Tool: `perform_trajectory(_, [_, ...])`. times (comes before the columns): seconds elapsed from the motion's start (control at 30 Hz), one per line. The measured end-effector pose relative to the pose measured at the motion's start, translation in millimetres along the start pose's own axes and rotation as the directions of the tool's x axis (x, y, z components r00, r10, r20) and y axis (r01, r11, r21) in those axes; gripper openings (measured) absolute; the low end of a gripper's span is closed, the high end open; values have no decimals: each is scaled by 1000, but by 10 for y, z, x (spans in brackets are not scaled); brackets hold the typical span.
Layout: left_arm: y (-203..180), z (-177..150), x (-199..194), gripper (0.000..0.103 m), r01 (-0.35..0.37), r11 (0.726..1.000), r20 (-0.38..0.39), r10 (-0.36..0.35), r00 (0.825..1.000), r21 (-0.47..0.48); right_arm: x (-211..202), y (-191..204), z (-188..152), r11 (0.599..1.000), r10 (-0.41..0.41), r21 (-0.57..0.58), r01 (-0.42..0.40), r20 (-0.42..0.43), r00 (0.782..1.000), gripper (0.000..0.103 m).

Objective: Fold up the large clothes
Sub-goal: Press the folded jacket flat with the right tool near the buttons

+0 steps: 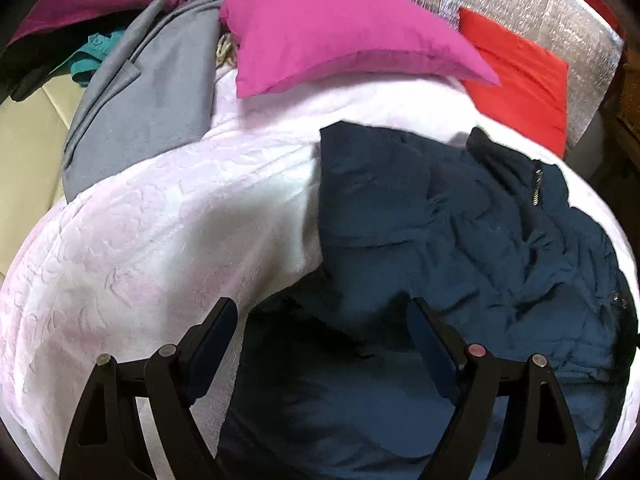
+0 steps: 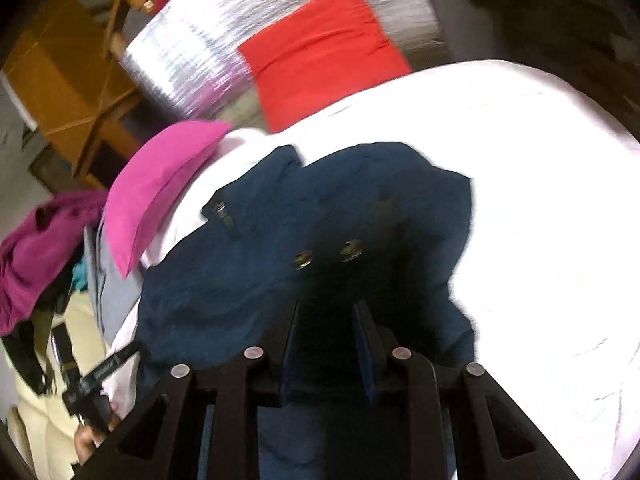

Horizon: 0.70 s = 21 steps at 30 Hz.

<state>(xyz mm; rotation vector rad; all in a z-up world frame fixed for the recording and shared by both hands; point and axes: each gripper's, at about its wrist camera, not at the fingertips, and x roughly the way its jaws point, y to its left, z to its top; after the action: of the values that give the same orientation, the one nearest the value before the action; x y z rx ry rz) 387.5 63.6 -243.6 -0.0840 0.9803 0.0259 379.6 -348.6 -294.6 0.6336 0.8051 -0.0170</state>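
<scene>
A: Where is the navy jacket [image 1: 460,232] located?

B: It is spread on the white blanket [image 1: 160,240], crumpled, zipper and snaps visible. The pink pillow [image 1: 340,32] is seen beyond the jacket's far edge, resting on the same blanket. The red pillow [image 1: 520,80] is set beside the pink one, against the silver foil panel [image 1: 560,12].

A: Left gripper [image 1: 322,320]?

B: Jaws are held wide open. Nothing is gripped. It is positioned over the jacket's near edge, where navy fabric meets the blanket.

A: Right gripper [image 2: 326,312]?

B: Jaws are narrowed, a gap is left between them. Dark jacket fabric is seen in and below that gap, just short of the two snaps. Whether fabric is actually pinched cannot be told; the area is in shadow and blurred.

A: Anything else near the jacket?

B: A grey garment [image 1: 152,92] is laid on the blanket's far-left part, next to the pink pillow. A magenta cloth [image 2: 44,248] is piled past it.
</scene>
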Motion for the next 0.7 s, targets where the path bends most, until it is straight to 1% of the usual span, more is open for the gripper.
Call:
perform_trajectory(0.07, [7,-28,127,87,-23,1000,-46,24,999,18,180,-100,-43,1000,-18,19,19,-60,998,31])
perform_trajectory(0.1, [-9,-36,174,87,-27,999,-58,28,998,24,236,-134,-63,999,-22,26,24,-72,997,31])
perform_trajectory(0.17, [-30,-47,162,87,-36,999,-54,37,998,35,214,-163,-76,999,-1,43,4,-59,998,31])
perform_trajectory(0.3, [-64,-42,116,87,-36,998,-42,38,998,44,-27,-168,-58,999,23,42,-21,-44,999,32])
perform_trajectory(0.33, [-64,-42,113,87,-32,999,-44,34,998,42,-89,-176,-76,999,28,40,-27,-35,999,34])
perform_trajectory(0.37, [-65,-41,104,87,-27,999,-46,29,999,41,-151,-215,-93,999,33,40,-32,-26,999,42])
perform_trajectory(0.43, [-64,-49,54,87,-20,999,-40,21,999,43,-334,-285,-156,998,47,44,-47,-4,999,54])
perform_trajectory(0.57, [-82,-89,-101,87,-20,998,-8,20,1000,66,-627,-394,-356,997,64,47,-64,0,998,55])
perform_trajectory(0.7, [-76,-217,-274,87,-42,993,27,39,999,108,-880,-439,-640,995,87,45,-87,-3,996,55])
